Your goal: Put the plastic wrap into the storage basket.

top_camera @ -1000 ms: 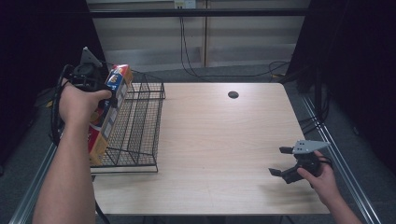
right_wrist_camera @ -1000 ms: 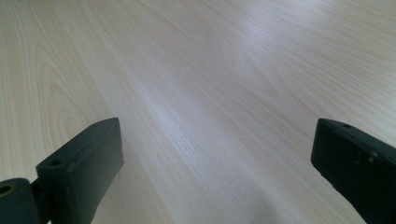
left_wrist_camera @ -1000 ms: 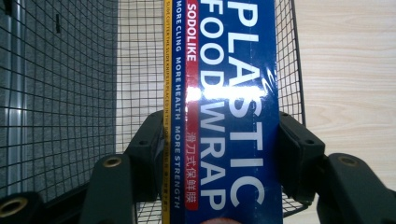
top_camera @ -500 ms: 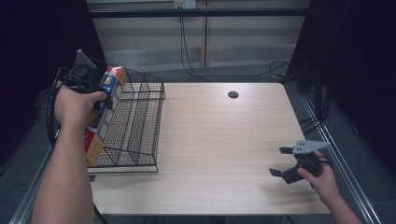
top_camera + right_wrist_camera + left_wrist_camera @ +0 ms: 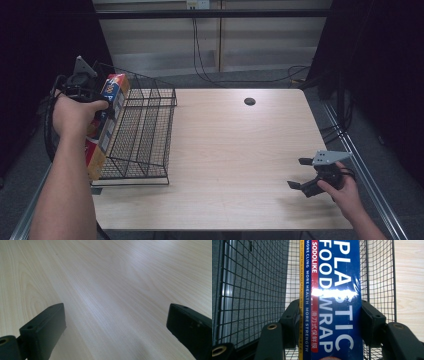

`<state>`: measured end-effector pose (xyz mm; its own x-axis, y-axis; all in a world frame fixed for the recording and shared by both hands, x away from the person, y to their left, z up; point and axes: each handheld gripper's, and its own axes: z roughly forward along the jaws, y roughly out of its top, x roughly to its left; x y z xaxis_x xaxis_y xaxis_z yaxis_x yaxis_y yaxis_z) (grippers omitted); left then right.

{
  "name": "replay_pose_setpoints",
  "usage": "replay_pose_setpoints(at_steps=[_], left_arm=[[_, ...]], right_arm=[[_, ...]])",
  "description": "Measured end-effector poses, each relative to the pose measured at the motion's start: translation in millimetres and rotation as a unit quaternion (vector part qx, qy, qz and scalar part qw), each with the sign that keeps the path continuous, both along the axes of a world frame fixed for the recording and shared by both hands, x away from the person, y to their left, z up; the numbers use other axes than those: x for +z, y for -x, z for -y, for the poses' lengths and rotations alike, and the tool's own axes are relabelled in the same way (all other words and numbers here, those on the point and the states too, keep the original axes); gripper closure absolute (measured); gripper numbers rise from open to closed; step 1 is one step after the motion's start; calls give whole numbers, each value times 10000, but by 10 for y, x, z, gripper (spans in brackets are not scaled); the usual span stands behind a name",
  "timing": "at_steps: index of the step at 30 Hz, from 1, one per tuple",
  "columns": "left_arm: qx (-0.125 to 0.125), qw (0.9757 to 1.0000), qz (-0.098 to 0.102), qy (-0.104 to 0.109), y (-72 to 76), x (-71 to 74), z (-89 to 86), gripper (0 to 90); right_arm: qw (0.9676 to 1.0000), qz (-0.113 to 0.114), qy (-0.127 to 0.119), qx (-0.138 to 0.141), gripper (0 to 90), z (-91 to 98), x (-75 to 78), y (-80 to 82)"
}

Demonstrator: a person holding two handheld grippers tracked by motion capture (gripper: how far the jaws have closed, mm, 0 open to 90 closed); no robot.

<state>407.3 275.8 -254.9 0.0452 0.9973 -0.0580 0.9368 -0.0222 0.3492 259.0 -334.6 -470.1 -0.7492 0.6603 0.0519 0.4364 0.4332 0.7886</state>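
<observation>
Left gripper (image 5: pixel 102 107) clamps the plastic wrap box (image 5: pixel 332 300) at the wire basket (image 5: pixel 145 135), apparently mid-placement; next, lower and release. Right gripper (image 5: pixel 300 175) gapes empty.

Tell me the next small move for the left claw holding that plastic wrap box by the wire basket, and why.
Probably ease the plastic wrap box down toward the wire basket. The left claw is shut on the box's sides, and the box hangs at the basket's left edge, not yet resting inside. The right claw stands open, away from it.
</observation>
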Motion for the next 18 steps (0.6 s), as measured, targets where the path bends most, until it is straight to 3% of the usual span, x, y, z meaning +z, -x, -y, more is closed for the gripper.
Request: replay_pose_setpoints(at_steps=[18], left_arm=[[139, 9999, -7, -39, -129, -77, -4, 427]], right_arm=[[10000, -15, 29, 13, 22, -3, -10, 0]])
